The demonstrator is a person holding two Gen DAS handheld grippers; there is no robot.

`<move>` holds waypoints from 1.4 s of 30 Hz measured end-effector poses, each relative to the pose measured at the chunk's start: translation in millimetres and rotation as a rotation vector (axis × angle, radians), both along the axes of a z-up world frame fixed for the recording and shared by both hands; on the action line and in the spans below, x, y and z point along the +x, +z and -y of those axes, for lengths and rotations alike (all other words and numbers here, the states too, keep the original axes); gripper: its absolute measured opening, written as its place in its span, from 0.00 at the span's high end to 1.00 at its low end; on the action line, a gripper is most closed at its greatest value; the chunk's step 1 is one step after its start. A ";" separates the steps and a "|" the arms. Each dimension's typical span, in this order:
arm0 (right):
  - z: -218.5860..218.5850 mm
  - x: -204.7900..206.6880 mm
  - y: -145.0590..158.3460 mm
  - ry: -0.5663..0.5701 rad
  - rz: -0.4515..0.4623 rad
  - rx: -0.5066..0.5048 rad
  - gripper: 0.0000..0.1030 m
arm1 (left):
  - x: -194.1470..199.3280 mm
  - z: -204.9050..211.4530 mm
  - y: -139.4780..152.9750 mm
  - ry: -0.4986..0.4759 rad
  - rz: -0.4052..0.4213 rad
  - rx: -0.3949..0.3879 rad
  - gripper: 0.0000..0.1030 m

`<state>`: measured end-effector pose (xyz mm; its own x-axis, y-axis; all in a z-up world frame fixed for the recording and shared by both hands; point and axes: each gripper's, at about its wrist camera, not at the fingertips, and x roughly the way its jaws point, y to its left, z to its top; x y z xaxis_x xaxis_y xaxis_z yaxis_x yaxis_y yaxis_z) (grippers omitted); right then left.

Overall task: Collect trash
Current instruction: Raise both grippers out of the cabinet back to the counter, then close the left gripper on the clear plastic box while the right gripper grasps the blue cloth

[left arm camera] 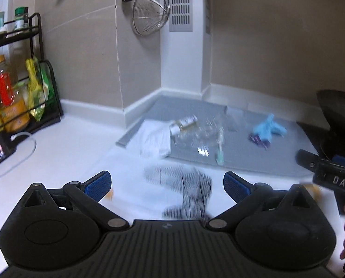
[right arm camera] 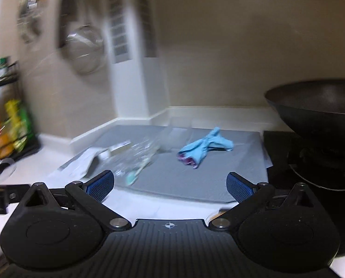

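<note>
Hovering above the white counter [left arm camera: 63, 143], the left gripper [left arm camera: 167, 186] stands wide and empty at the bottom of its frame; the right gripper [right arm camera: 170, 185] is likewise spread wide, holding nothing; mid-frame, on the grey mat [left arm camera: 237, 153], lie a blue glove [left arm camera: 268, 128], a small bottle [left arm camera: 184, 123], crumpled clear plastic [left arm camera: 209, 128] and a white cloth [left arm camera: 155, 139]; a black wok [right arm camera: 316, 106] sits at right.

Open counter [left arm camera: 63, 153] before the mat [right arm camera: 195, 180] — wok [right arm camera: 316, 108] crowding the right edge.
</note>
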<state>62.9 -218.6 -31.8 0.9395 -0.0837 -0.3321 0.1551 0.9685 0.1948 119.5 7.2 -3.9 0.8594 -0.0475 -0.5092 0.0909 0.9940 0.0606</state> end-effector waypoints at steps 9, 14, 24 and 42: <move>37.9 108.8 -15.2 -0.206 -0.081 0.100 0.00 | 124.3 14.6 6.3 -0.023 -0.004 0.034 0.00; 49.1 155.6 -27.8 -0.268 -0.102 0.155 0.00 | 181.1 27.2 -3.8 -0.078 -0.036 0.064 0.00; 62.1 209.0 -60.1 -0.293 -0.188 0.149 0.00 | 255.2 68.6 -17.0 -0.172 -0.094 0.017 0.00; 59.4 219.0 -64.5 -0.267 -0.207 0.085 0.07 | 357.9 174.4 -73.6 -0.224 -0.289 0.123 0.29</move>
